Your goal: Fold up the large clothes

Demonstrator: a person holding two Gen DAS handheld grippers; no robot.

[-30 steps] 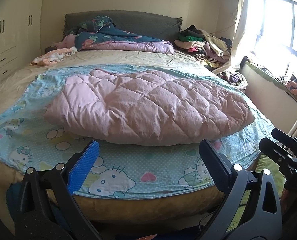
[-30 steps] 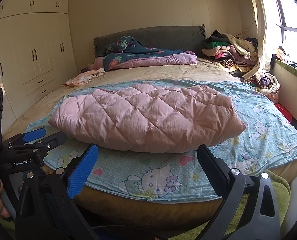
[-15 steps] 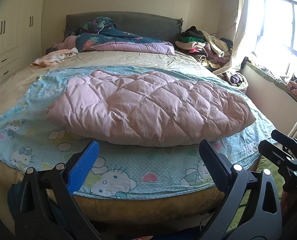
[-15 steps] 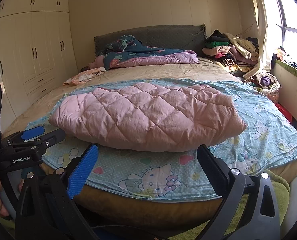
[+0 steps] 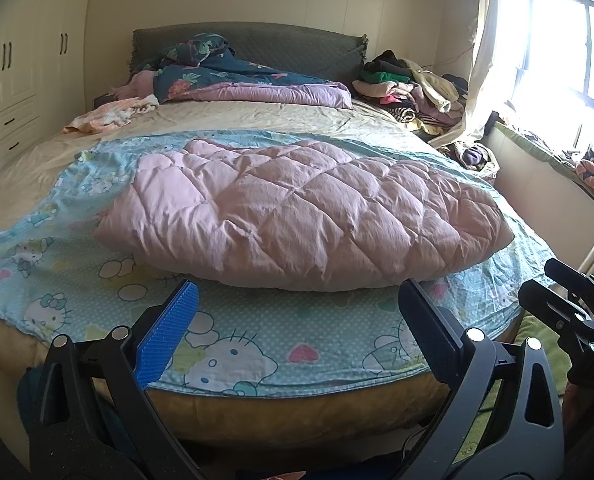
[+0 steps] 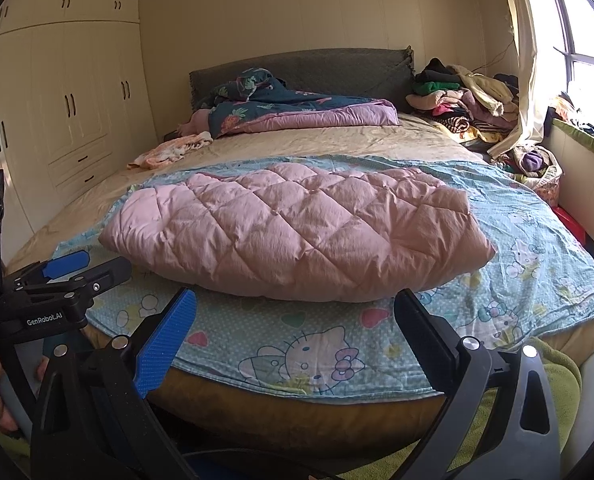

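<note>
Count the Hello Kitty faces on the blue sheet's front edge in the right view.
2: one between the right claw's fingers, one right of the pink quilt; others may be hidden.

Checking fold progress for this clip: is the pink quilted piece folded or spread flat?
Folded. The pink quilted piece lies as a thick, puffy bundle with a rounded doubled near edge, on the blue cartoon sheet. Neither tool touches it.

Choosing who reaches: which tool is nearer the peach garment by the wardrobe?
Left. The left tool is off the foot of the bed, on the peach garment's side; the right tool is farther right.
</note>
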